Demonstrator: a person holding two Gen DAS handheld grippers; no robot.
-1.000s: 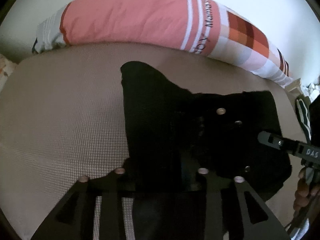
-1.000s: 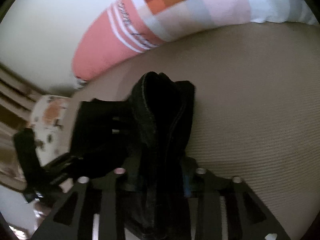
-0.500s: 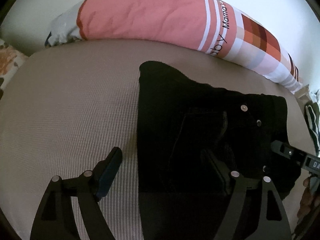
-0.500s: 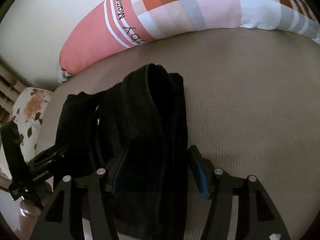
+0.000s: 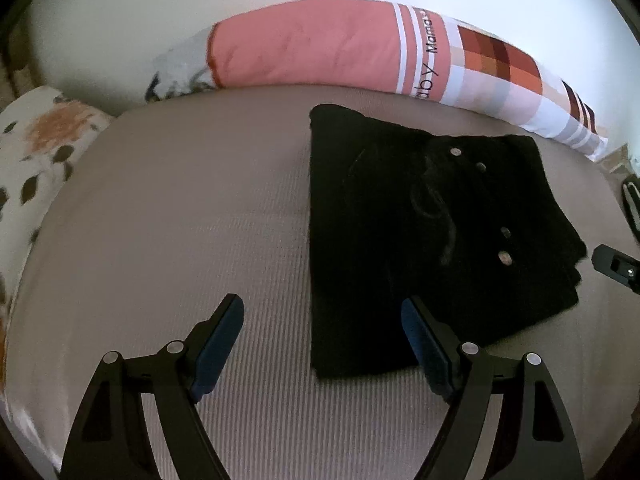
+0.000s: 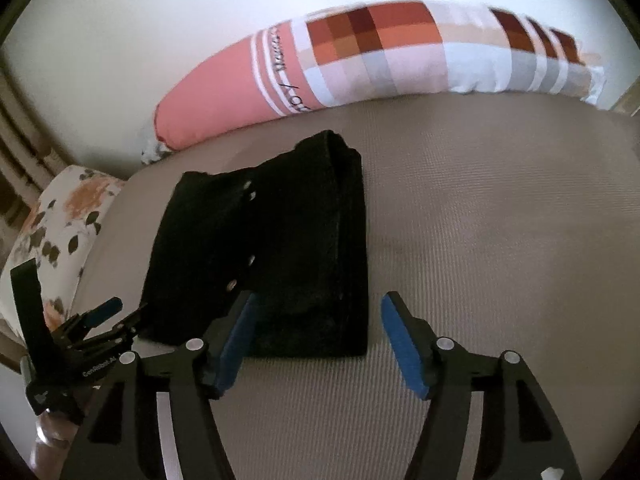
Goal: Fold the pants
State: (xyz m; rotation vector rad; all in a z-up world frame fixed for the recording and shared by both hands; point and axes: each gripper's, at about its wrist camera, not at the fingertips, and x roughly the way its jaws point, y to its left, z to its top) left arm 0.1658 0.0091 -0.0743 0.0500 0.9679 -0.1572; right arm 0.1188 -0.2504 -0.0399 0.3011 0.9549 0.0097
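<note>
Both grippers are clear of the cloth. Left gripper point(image 5: 322, 312): jaws released, nothing between them. Pants point(image 5: 424, 232) lie folded in a compact black stack mid-bed point(image 5: 180, 208). Right gripper point(image 6: 318, 314): jaws opening, empty. Retreat straight out, don't snag the near edge.

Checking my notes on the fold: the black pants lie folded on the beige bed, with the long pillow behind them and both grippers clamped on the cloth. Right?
Not quite. Both grippers are off the cloth: in each wrist view the left gripper and right gripper stand open, the right's jaws opening further. The black pants do lie folded on the beige bed, the long pillow behind them.
</note>
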